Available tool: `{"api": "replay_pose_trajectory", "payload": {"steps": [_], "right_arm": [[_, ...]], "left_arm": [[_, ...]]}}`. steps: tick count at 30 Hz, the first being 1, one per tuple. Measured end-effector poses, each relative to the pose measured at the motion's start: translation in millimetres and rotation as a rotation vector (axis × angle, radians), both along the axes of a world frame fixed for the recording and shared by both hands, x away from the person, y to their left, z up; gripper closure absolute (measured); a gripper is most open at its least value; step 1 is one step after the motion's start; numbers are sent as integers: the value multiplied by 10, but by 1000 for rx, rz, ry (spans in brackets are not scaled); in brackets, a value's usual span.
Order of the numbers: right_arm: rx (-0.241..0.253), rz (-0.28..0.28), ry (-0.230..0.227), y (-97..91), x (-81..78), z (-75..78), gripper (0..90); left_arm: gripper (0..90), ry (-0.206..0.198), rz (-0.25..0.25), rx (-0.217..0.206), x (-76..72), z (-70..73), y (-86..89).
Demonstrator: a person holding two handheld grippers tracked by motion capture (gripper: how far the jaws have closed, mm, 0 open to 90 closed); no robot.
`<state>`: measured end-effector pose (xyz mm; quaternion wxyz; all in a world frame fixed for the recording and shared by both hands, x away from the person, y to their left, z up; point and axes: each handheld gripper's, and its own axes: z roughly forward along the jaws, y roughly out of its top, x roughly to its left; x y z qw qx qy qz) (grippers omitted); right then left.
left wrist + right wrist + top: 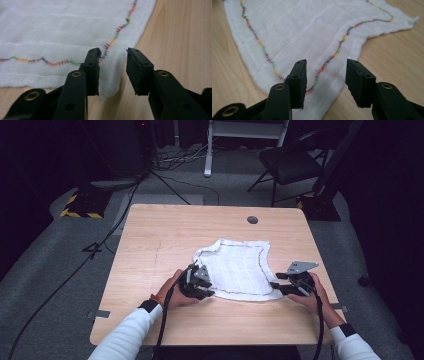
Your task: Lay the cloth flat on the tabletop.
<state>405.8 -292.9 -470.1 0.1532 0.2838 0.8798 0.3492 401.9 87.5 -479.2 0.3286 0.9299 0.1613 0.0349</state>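
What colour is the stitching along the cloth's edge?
Multicoloured zigzag stitching in red, orange, green and blue on the white cloth; clearest in the right gripper view.

White cloth (235, 267) with multicoloured zigzag stitching, on light wood table (165, 230).

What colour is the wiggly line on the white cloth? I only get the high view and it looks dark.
Observer: On the white cloth, the stitching is rainbow: red, orange, green and blue.
Operator: Is the left gripper biting the cloth?
Observer: No. The left gripper has a gap between its jaws, with a cloth corner lying in it.
Operator: And the right one?
Observer: The right gripper is open too, over another corner.
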Motion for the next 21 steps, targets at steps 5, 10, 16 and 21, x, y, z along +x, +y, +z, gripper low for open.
{"api": "replay_pose_trajectory", "payload": {"steps": [5, 10, 16, 21], "right_arm": [[-23, 5, 32, -19, -118, -87, 514], [-42, 6, 45, -34, -202, -164, 554], [-5, 15, 61, -92, -292, -185, 672], [-8, 13, 78, -78, -395, -170, 735]], "left_arm": [[800, 25, 10, 12, 3, -54, 57], [865, 34, 9, 9, -2, -59, 69], [879, 53, -18, -11, -85, -70, 131], [883, 58, -70, -27, -260, -44, 153]]}}
